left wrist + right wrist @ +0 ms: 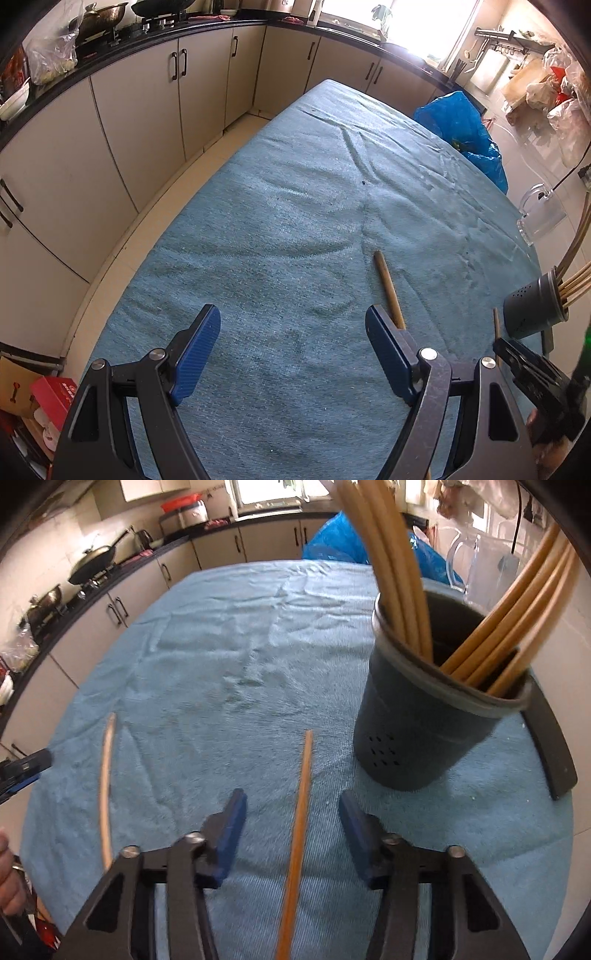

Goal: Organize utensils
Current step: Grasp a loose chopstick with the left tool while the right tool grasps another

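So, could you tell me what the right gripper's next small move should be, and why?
Probably lower and close: the right gripper is open with a loose chopstick lying on the towel between its fingers, while the holder already has the others.

Kitchen, beige cabinets (140, 110) under dark countertop (207, 27), pale tiled floor (147, 218). Window (399, 22) blown out, super bright. Table under rumpled blue cloth (295, 221). White tiled wall (74, 535).

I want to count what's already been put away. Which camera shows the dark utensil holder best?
The right wrist view: the utensil holder stands close, with rim, perforated wall and chopsticks plain. The left wrist view catches it only small at the right edge, partly cropped.
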A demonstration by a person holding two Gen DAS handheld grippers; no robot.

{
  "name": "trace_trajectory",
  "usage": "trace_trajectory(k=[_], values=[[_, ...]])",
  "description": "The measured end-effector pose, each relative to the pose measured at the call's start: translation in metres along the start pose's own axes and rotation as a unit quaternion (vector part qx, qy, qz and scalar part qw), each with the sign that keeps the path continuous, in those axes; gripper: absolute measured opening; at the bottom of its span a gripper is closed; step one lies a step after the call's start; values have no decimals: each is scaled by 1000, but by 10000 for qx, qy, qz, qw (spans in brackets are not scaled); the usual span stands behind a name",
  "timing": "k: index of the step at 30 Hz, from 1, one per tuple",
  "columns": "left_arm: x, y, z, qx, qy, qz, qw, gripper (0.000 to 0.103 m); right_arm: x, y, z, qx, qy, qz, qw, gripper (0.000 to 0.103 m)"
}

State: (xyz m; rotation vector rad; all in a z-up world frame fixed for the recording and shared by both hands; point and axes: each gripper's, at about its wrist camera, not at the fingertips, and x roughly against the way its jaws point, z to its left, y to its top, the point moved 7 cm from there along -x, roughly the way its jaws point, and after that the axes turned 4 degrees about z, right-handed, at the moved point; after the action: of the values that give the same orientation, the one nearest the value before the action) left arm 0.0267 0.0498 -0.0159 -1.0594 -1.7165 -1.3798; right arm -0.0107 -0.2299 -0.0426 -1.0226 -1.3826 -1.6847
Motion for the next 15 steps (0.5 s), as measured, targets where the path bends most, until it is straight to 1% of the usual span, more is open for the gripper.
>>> trace_trajectory(k=[1,2,3,4,5,6,7,11,14,15], values=[[1,1,0,-18,12,-17,10000,80,-4,2,0,-8,-3,60,10000,43],[1,1,1,-43,34,-38,10000,80,-10,3,2,-15,5,142,9999,38],[1,2,0,-67,43,-52,10000,80,-10,5,4,25,-70,67,9999,35],[2,2,0,-90,35,-57,9999,80,-11,5,5,48,-88,93,9999,35],[1,3,-2,-106,26,-50,9999,80,-12,6,8,76,-103,80,9999,28],[0,3,-3,-124,17,-35,9999,80,-12,7,11,125,-60,87,9999,13],[0,3,-5,-145,7,-26,9999,80,-12,7,13,180,-42,90,9998,7],[-2,4,-18,-261,-153,71,9995,79,-7,0,24,295,234,75,9993,7],[-8,5,-33,-316,-328,283,9986,74,6,-4,25,261,438,-93,9987,7],[-11,5,-40,-359,-362,360,9981,65,13,-5,25,259,470,-179,9984,7]])
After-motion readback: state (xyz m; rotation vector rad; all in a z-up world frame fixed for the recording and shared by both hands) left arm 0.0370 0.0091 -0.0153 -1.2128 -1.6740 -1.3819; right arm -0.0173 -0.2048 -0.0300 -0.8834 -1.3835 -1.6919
